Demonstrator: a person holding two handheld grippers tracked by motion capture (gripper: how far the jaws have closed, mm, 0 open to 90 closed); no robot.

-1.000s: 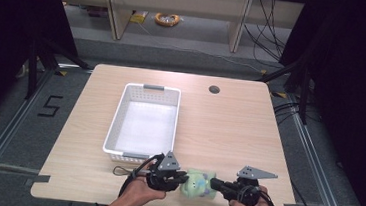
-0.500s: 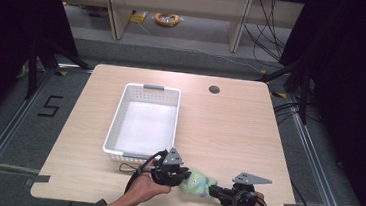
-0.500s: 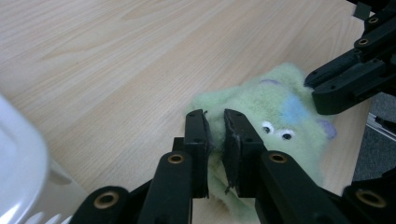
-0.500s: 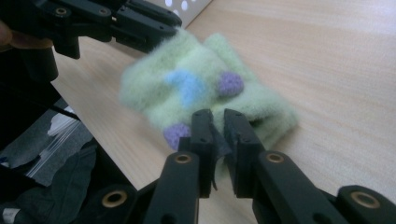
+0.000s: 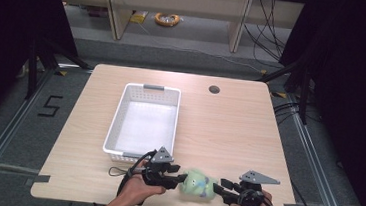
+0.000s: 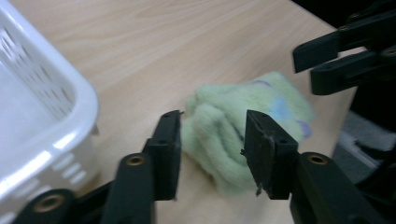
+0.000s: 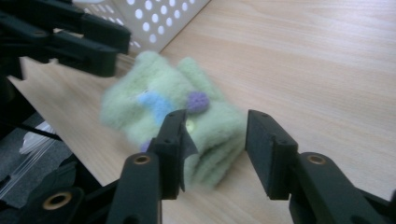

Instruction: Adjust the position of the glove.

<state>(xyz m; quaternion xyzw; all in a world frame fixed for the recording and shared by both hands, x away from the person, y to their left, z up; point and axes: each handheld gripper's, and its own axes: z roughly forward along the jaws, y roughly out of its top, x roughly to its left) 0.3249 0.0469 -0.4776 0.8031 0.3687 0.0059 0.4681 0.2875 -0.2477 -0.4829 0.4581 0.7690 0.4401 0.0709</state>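
A pale green fuzzy cloth with blue and purple spots lies bunched on the wooden table near its front edge. My left gripper reaches it from the left and my right gripper from the right. Both pairs of jaws have just been opening. In the left gripper view the cloth sits between the spread jaws of the left gripper, unpinched. In the right gripper view the cloth lies loosely between the jaws of the right gripper, with a gap at one pad.
A white perforated basket stands just behind the left gripper, close to the cloth. A cable loop lies left of the left hand. A round hole sits at the table's back right. The table's front edge is just below the hands.
Both pairs of jaws have spread apart around the green cloth, which now rests loose on the table. The hands have hardly shifted.
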